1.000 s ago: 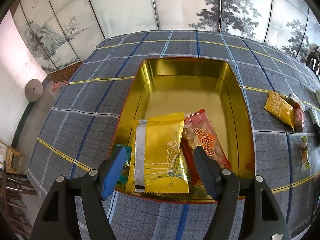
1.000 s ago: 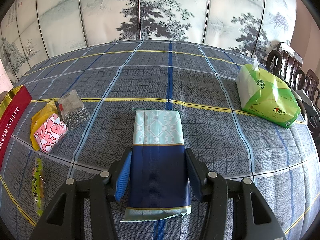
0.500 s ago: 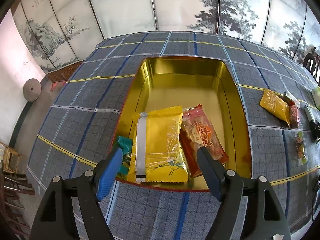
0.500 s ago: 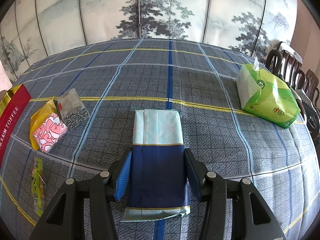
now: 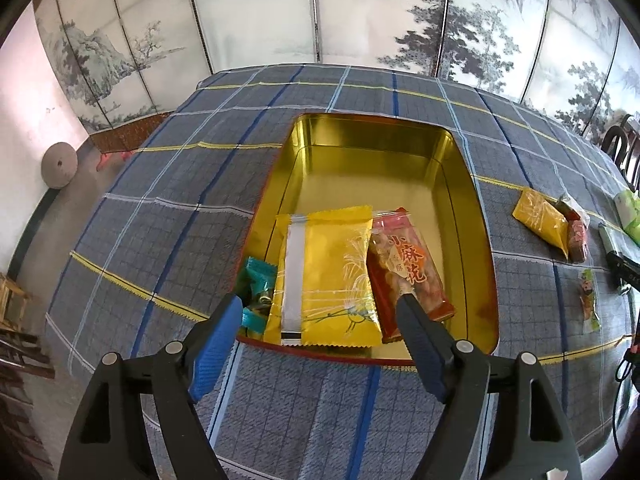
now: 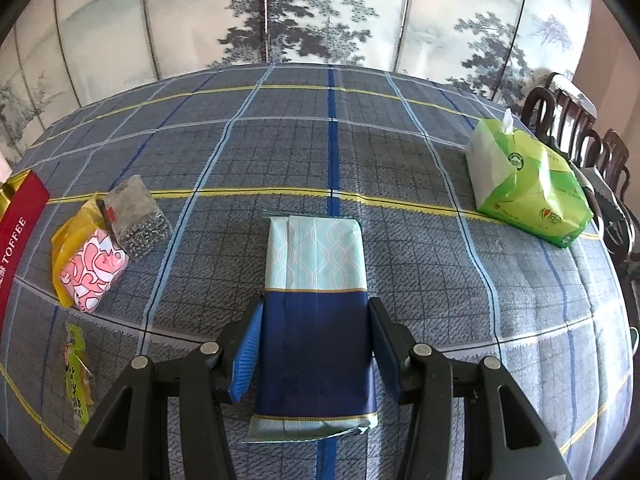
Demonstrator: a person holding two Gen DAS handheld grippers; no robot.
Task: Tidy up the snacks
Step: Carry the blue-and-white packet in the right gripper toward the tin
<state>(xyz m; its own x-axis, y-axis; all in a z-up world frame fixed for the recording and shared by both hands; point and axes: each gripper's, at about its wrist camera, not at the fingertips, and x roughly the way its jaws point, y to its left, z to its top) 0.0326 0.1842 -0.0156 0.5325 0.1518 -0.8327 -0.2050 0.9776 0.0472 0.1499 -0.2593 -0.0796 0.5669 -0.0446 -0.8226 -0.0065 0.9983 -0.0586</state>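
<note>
Three snack packets lie at near end of gold rectangular tin (image 5: 472, 200); left gripper (image 5: 320, 336) fingers apart, empty. Right gripper (image 6: 316, 344) fingers clamp navy-and-mint soft pack (image 6: 316, 304).

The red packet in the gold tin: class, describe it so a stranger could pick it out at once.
Find the gold tin on the checked tablecloth. Three snacks lie at its near end. The red packet is the rightmost, beside the yellow packet, and alone bears large orange Chinese characters on a white patch over see-through film.
</note>
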